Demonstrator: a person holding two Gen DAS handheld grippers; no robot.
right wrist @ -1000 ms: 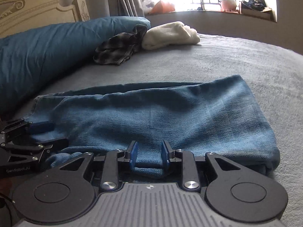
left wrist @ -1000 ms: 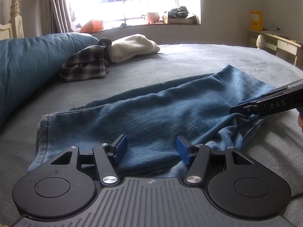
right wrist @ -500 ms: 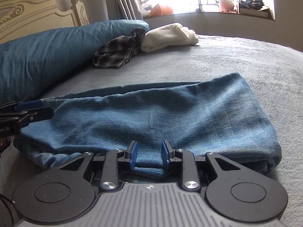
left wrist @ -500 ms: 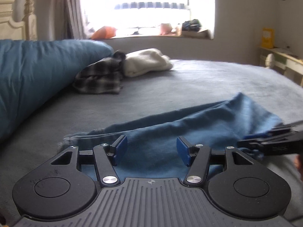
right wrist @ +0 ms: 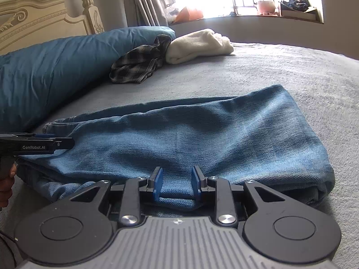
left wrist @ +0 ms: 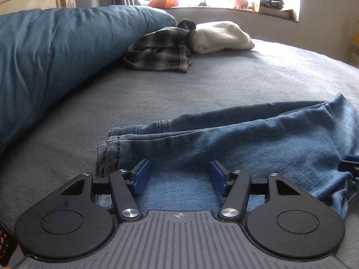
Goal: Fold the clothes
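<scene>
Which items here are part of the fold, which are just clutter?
In play:
- jeans, folded over on the bed
- right gripper, shut on a fold of denim
- left gripper, open over the jeans

Lying about:
- plaid shirt
- cream garment
- blue duvet

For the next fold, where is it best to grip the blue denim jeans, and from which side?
Probably the stacked hem ends of the blue denim jeans at, coming in low from the near edge: there the layers lie together and flat on the grey bedspread.
</scene>
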